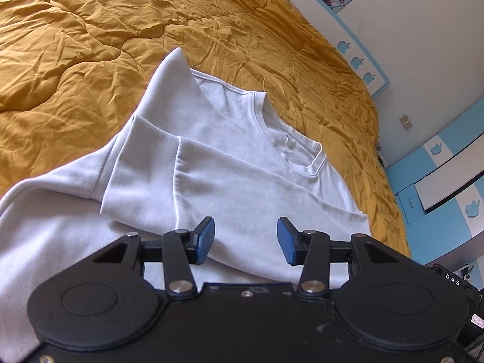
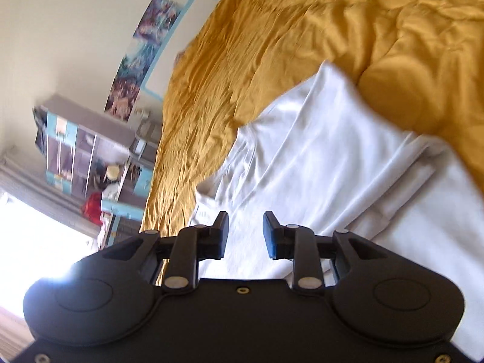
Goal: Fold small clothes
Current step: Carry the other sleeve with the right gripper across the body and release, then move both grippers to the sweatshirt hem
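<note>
A: Where is the shirt (image 1: 230, 157)?

B: It lies on the yellow quilt (image 1: 90, 45) that covers the bed. It is white, with long sleeves, and both sleeves are folded in across the body. The collar (image 1: 314, 163) points toward the wall (image 1: 417, 24) in the left wrist view.

A: And the left gripper (image 1: 245, 239)?

B: Its two fingers stand spread, with a clear gap between the blue pads (image 1: 205, 239). Nothing is between them. It hangs over the near part of the shirt, close to the folded sleeve (image 1: 211, 187). I cannot tell whether it touches the cloth.

A: The right gripper (image 2: 245, 234)?

B: Also spread, though the gap is narrower. It holds nothing. White cloth shows through the gap, and the gripper is above the shirt (image 2: 326, 157) near its collar end. That view is blurred, so finer detail is hard to make out.

A: What else is around?

B: A poster (image 2: 142, 60) on the wall, and a shelf unit (image 2: 90, 151) beside the bed with a red thing (image 2: 92, 207) on it. In the left wrist view a blue strip with apple shapes (image 1: 360, 60) runs along the wall.
</note>
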`<state>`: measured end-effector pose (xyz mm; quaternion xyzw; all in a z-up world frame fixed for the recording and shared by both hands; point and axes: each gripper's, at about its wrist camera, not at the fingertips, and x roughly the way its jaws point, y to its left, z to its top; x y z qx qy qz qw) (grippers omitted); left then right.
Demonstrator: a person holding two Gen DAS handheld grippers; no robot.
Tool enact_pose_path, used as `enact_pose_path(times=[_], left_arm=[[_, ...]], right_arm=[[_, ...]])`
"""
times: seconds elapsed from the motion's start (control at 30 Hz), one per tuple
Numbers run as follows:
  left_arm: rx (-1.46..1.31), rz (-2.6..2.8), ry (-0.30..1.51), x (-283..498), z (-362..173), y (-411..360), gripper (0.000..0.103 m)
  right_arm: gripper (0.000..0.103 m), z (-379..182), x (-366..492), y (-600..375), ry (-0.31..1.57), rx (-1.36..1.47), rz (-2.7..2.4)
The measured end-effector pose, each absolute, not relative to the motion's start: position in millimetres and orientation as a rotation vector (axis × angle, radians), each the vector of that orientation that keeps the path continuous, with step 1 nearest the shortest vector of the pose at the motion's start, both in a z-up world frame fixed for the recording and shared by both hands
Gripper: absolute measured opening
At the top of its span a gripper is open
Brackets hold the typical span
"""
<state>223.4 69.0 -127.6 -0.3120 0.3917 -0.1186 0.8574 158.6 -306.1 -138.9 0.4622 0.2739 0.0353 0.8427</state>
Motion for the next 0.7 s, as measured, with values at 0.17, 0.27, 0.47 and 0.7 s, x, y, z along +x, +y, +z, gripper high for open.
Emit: enact_pose_path(times=[0.17,0.27,0.47,0.7], left_arm=[[-0.683,-0.228,0.851,228,-141,86,0.050],[-0.701,-0.239,0.841,225,-142,93,0.050],[-0.635,-0.209,0.840,222,-143,96,0.051],[-0.464,-0.289,0.842,204,-101,92,0.050]], right_arm=[[0.028,-163,177,-287,0.712,0.956,0.098],[0.019,-172,163,-309,0.695,0.973,-0.046],[0.004,-182,120,-365,0.603,1.069,-0.211],[0.047,-143,87,-351,0.588,0.962,-0.099]])
